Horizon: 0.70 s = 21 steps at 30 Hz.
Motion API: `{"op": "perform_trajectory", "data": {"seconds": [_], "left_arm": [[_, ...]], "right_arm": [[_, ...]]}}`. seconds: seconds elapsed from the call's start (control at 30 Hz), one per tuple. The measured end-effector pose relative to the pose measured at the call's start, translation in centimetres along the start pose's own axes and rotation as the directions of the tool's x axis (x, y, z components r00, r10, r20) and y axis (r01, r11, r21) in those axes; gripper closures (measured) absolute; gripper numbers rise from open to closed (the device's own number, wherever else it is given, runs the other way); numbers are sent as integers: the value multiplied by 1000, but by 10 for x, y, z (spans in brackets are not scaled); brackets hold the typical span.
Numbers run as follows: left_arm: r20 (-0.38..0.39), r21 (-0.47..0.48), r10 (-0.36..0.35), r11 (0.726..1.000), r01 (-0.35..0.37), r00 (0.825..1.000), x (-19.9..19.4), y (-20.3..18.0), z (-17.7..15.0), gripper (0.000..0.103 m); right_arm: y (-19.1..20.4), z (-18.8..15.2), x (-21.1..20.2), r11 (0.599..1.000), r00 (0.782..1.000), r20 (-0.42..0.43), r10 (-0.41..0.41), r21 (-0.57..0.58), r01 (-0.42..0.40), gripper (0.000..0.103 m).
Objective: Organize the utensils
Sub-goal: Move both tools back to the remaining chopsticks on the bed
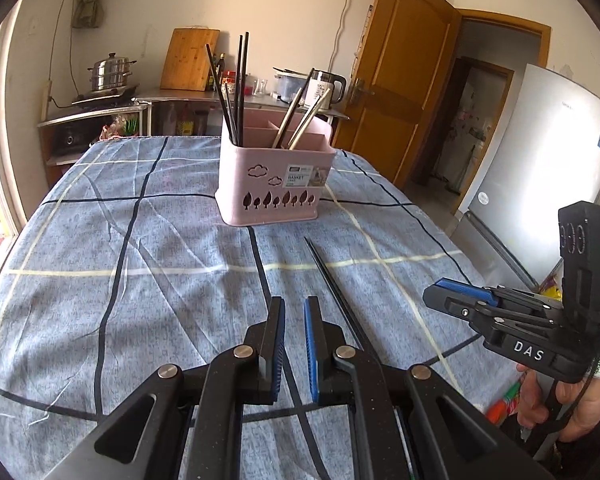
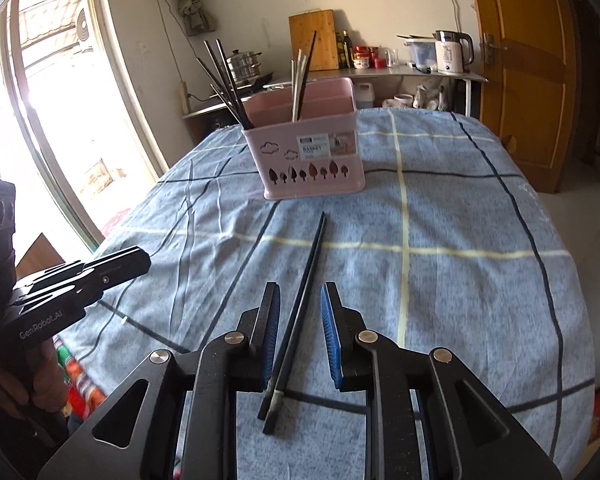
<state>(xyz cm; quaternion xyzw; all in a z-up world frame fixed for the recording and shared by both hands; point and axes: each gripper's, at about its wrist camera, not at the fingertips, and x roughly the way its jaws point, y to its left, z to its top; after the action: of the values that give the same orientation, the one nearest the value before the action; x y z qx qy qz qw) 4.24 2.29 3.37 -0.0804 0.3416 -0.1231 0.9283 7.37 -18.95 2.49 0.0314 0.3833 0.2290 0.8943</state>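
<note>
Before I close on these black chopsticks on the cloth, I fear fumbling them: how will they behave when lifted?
The chopsticks look thin, straight and stiff, so they probably won't bend. They lie flat on the soft tablecloth, so the pads may struggle to get under them. They are long, and the right gripper sits toward one end, so they may tilt or slip apart.

the left claw [image 1: 295, 344] hangs nearly closed and empty over the checked surface [image 1: 172, 248]. black chopsticks [image 1: 332, 280] lie beside it, before the pink utensil basket [image 1: 274, 176]. the right claw [image 1: 430, 294] hovers at the right.
</note>
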Motion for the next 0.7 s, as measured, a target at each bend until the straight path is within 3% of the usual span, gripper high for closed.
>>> {"op": "perform_trajectory", "data": {"seconds": [0.7], "left_arm": [[-74,-44,14,999,-17,997,40,19,-6,94]], "right_arm": [[0,0,68,1000,993,-120,-21,-8,20,81]]}}
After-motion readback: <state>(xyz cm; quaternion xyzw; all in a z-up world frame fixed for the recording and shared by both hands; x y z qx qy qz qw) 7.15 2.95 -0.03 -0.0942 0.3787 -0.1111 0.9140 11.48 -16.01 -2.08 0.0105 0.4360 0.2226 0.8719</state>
